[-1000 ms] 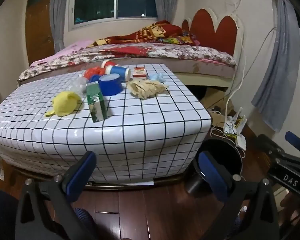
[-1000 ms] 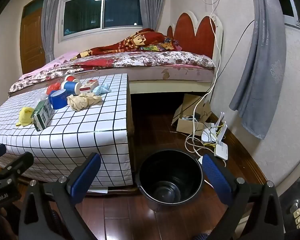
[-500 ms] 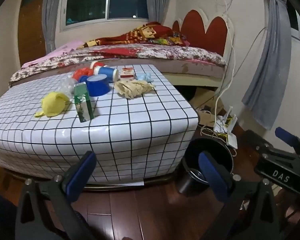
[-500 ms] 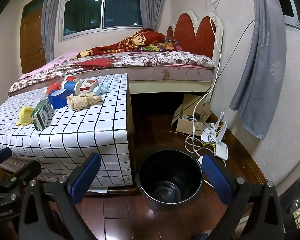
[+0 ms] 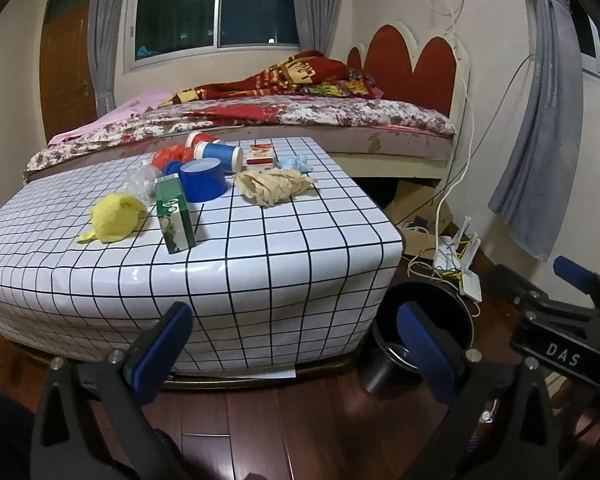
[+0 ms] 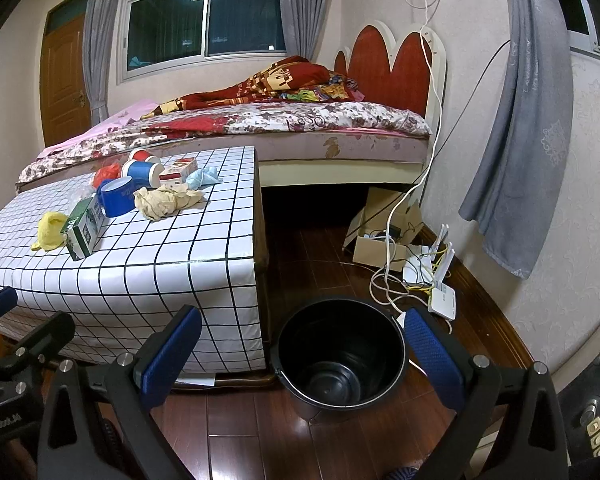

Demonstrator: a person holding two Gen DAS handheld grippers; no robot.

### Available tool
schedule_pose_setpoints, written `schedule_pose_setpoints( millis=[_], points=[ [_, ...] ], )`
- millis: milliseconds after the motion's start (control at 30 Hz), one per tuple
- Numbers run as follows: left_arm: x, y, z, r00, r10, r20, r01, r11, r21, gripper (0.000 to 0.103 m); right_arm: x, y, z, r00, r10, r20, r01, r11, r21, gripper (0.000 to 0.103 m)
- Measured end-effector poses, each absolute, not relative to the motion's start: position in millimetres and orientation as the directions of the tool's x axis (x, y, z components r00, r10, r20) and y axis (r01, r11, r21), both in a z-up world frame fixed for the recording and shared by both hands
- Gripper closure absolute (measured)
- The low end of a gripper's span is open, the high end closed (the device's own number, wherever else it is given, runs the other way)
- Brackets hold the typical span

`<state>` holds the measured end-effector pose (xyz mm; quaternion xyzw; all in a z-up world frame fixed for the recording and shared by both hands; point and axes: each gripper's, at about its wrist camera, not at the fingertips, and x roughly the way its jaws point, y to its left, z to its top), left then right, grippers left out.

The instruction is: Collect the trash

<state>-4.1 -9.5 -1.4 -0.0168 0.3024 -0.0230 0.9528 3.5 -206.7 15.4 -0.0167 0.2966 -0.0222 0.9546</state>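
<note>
Black bucket (image 6: 340, 356) between right fingers (image 6: 434, 356), untouched

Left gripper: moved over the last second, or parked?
Yes. In the right wrist view, whose bucket and table hold position, the left gripper has come up and rightward at the frame's lower left. Both grippers are open.

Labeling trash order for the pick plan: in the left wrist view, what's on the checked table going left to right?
yellow cloth → green carton → blue tape roll → crumpled beige paper. The items behind these overlap, so their order is unclear.
</note>
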Motion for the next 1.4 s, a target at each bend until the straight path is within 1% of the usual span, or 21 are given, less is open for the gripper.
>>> schedule_pose_setpoints(
  millis=[167, 633, 1400],
  points=[
    [-3.3, -8.2, -1.8, 0.814, -0.057, -0.578, 0.031, 0.998, -0.054, 0.001, 3.5, -206.1, 15.2, 0.823, -0.053, -0.566, 0.033, 0.998, -0.046, 0.001],
    [-3.5, -8.8, -2.5, 0.826, -0.025, -0.563, 0.016, 1.0, -0.021, 0.001, 3.1, -205.3, 14.1, 0.823, -0.054, -0.566, 0.033, 0.998, -0.047, 0.001],
    [-4.7, -7.7, -2.1, 0.826, -0.019, -0.564, 0.014, 1.0, -0.014, 0.001, 2.2, -203.5, 13.8, 0.823, -0.054, -0.565, 0.033, 0.998, -0.048, 0.001]
  ],
)
